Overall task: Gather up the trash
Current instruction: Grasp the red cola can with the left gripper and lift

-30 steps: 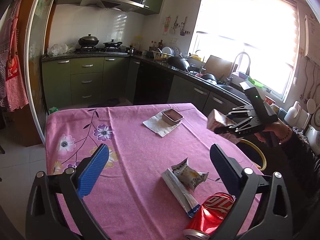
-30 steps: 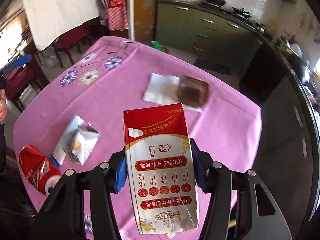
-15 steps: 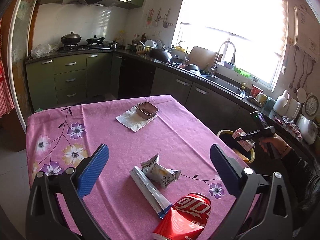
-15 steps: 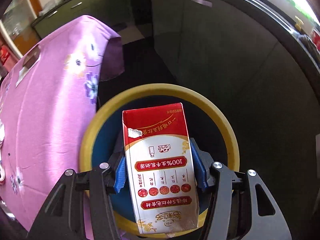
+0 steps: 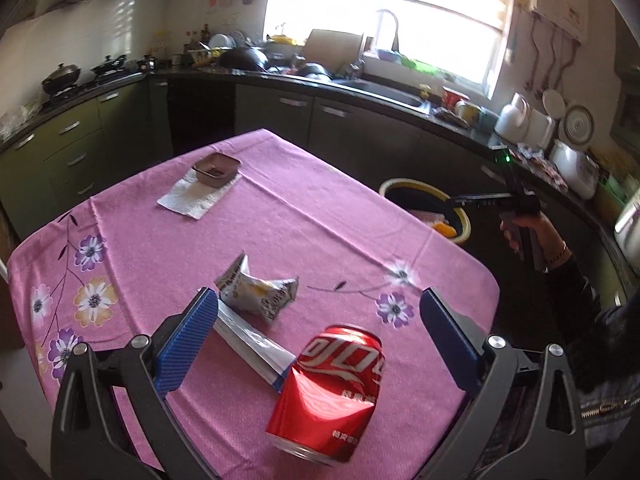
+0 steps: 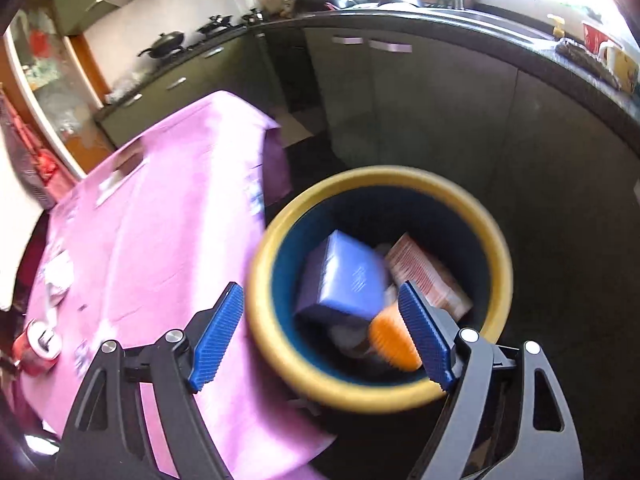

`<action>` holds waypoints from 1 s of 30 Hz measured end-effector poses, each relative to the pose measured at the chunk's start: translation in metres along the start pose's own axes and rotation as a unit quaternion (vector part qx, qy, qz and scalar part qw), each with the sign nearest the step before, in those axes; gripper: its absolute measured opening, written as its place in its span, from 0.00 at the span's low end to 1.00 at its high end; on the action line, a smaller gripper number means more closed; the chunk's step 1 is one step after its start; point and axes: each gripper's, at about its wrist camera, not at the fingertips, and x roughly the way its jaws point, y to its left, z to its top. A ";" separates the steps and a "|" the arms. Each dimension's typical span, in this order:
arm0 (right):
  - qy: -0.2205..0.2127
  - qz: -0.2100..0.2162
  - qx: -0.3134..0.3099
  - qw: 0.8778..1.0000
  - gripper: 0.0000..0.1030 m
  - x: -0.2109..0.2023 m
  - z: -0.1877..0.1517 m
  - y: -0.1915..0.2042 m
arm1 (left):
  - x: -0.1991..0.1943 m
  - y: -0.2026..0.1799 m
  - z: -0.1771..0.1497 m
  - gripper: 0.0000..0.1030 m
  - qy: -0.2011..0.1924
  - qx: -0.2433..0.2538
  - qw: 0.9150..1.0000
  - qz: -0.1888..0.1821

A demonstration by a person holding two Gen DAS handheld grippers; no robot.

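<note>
**Both tongs apart, bin loaded**

Your right gripper point(image 6: 320, 334) gapes empty over the yellow-rimmed bin point(image 6: 500, 248), which holds a red-and-white carton point(image 6: 430, 276), a blue box point(image 6: 346, 280) and something orange point(image 6: 390, 342). Your left gripper point(image 5: 318, 342), spread wide, flanks the dented red can point(image 5: 330, 390) lying on the pink tablecloth point(image 5: 280, 224) beside a crumpled wrapper point(image 5: 256, 294).

A: The can point(image 5: 330, 390) looks like thin glossy metal, dented, its red skin catching the light.
B: And the desk point(image 5: 280, 224) wears a matt pink cloth, creased, printed with flowers.
A: The snack bag point(image 5: 256, 294) is crinkled shiny foil; the long wrapper point(image 5: 250, 342) beside it is smooth plastic film.
B: The napkin point(image 5: 192, 196) is soft white paper, dull.
A: The left hand-held gripper point(image 5: 318, 342) has matt black plastic arms, and its pads point(image 5: 188, 346) are rough, ribbed blue rubber.
B: Same on the right hand-held gripper point(image 6: 318, 336). The bin point(image 6: 280, 340) below has a smooth yellow plastic rim, and the boxes inside look like printed card, though blurred.
</note>
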 end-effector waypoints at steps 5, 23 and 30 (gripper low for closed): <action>-0.010 0.003 0.018 1.000 0.79 -0.018 -0.031 0.017 | 0.016 -0.014 -0.013 0.93 0.069 0.051 0.995 -0.054; -0.016 0.001 0.010 1.000 0.80 -0.004 -0.030 0.055 | 0.083 -0.008 -0.036 0.93 0.206 0.080 0.971 -0.095; -0.015 0.006 0.013 1.000 0.80 -0.001 -0.031 0.055 | 0.093 -0.010 -0.040 0.71 0.228 0.081 0.967 -0.084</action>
